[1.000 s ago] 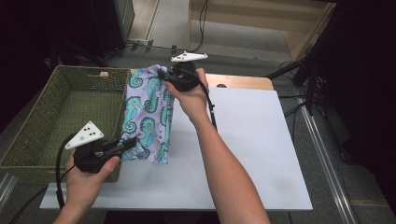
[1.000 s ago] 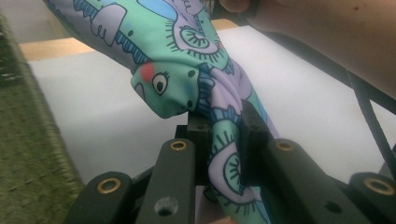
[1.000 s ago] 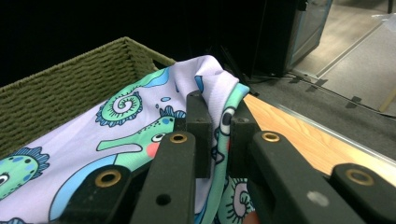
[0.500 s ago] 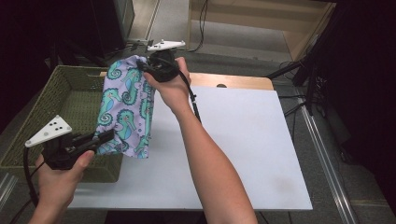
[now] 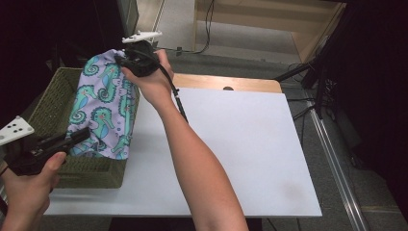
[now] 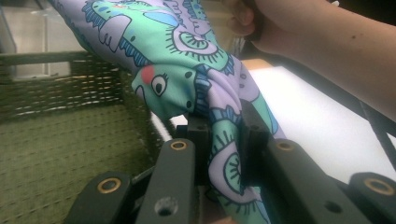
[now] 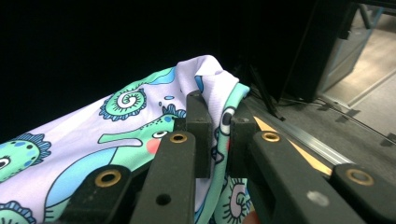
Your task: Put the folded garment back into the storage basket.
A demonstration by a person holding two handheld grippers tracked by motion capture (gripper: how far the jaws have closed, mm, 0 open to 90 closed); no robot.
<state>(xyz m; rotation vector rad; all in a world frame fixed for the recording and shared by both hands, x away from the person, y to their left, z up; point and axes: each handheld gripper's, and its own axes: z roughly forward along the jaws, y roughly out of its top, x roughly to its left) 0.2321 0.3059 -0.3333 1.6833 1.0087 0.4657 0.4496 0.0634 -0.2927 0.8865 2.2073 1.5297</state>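
1. Two tools grip one piece of cloth [image 5: 102, 113], lilac with green seahorses; it hangs stretched between them, above the near wall of a woven green basket [image 5: 53, 103].
2. Left tool [image 5: 79, 137]: jaws pressed onto the cloth's lower end. In the left gripper view the fabric [image 6: 196, 70] is bunched between the two black pads and rises away ahead of them.
3. Right tool [image 5: 122, 61]: jaws pinch the cloth's upper end. In the right gripper view the fabric [image 7: 116, 130] folds over the pads and falls away to their left.
4. Right tool sits higher and farther from the person than the left tool; the cloth slopes down from it.
5. Basket lies below and ahead of the left tool, at the left edge of the white desk [image 5: 250, 144]. The right forearm [image 5: 192, 159] crosses over the desk.
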